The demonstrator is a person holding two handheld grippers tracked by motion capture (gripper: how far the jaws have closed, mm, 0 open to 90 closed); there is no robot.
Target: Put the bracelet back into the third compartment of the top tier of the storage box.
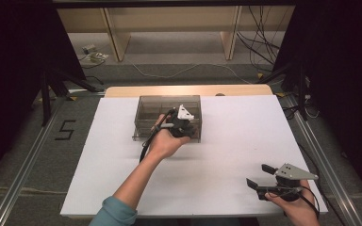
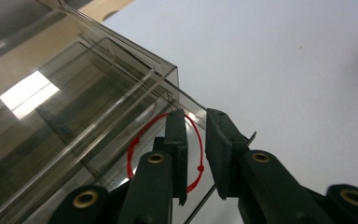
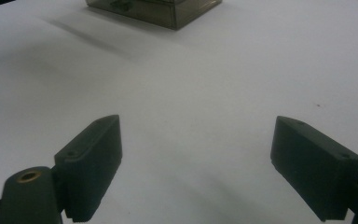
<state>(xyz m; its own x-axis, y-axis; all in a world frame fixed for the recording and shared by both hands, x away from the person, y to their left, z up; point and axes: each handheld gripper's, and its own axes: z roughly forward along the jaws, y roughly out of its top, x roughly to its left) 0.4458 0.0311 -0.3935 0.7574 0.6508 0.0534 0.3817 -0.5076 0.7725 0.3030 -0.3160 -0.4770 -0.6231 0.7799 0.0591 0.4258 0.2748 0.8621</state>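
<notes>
Smoky clear plastic box (image 1: 143,117) sits near the table's (image 1: 99,155) far edge. Left gripper (image 2: 196,154) straddles its thin wall, jaws slightly apart, not pinching. Right gripper (image 3: 196,168) by the near right corner, jaws wide, empty.

Left gripper (image 1: 183,123) tips hidden in high view behind own body and hand (image 1: 166,141), over near right corner of smoky clear box (image 1: 146,109). Box contents unreadable through tinted walls; dividers blurred in left gripper view. Red ring (image 2: 142,135) partly covered by left-hand jaw; cannot tell whether ring lies inside box or on its wall. Box cut off at top edge in right gripper view. Right gripper (image 1: 259,175) bases cut off at bottom edge there; right hand (image 1: 298,207) cropped in high view.
</notes>
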